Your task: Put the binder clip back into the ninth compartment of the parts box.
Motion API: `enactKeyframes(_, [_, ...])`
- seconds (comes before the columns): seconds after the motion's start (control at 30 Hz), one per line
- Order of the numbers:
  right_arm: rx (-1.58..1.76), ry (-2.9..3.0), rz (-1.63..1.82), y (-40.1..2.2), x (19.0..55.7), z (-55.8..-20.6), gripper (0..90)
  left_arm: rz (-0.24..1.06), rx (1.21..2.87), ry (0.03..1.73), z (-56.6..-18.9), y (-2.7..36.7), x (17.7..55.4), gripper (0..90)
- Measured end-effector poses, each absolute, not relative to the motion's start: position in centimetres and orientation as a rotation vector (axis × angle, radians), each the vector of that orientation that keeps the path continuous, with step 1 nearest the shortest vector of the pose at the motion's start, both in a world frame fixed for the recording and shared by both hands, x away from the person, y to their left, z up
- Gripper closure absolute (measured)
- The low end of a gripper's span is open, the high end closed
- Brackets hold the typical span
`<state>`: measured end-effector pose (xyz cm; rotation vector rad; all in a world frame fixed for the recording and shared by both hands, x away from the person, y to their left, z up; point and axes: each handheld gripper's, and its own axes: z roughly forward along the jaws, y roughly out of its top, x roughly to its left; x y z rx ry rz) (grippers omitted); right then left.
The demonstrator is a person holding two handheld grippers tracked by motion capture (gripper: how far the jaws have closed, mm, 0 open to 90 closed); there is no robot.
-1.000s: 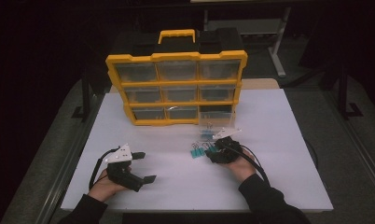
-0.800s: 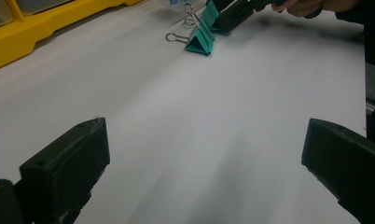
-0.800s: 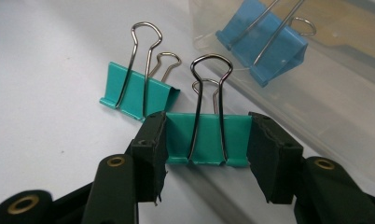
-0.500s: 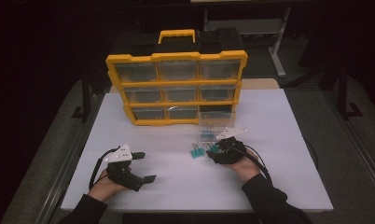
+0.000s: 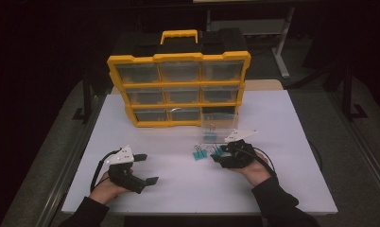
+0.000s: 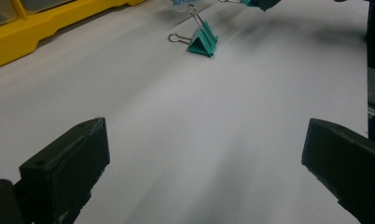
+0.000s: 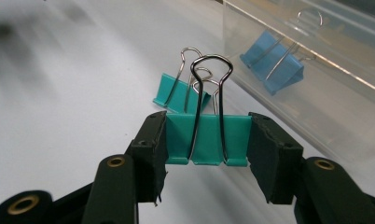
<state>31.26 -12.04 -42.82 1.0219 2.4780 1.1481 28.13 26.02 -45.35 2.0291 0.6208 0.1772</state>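
Note:
My right gripper [image 7: 207, 144] is shut on a teal binder clip [image 7: 207, 140], gripped by its two sides with the wire handles upright. It is held just above the white table [image 5: 282, 142]. In the high view that right gripper [image 5: 217, 153] sits right of centre. A second teal clip [image 7: 174, 95] lies behind it, also seen from above [image 5: 198, 154] and from the left gripper view [image 6: 202, 42]. A clear loose drawer [image 7: 316, 70] holds a blue clip [image 7: 272, 67]. My left gripper [image 5: 147, 168] rests open at the front left, its jaws [image 6: 204, 154] wide apart with nothing between them.
A yellow organizer [image 5: 178, 90] with rows of clear drawers stands at the back of the table; its base [image 6: 36, 32] shows in the left gripper view. The clear drawer [image 5: 219, 124] stands on the table in front of its lower right slot.
The right gripper has lifted slightly and drifted a little to the right with the teal clip in it. The left gripper has stayed put.

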Motion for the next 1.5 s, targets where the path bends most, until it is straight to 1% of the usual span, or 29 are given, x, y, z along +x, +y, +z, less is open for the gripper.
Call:
enactKeyframes(0.3, [0.981,2.488,1.198,-12.4,30.8,-41.0,48.4,0.179,2.031,0.619,-45.4,26.0,28.1,0.7])
enactKeyframes(0.93, [0.951,2.448,1.236,-13.7,31.0,-37.0,48.4,0.184,2.030,0.618,-45.4,25.9,28.1,0.7])
enactKeyframes(1.5, [0.950,2.372,1.242,-14.2,33.2,-34.0,48.4,0.185,2.028,0.621,-45.3,26.0,28.1,0.6])
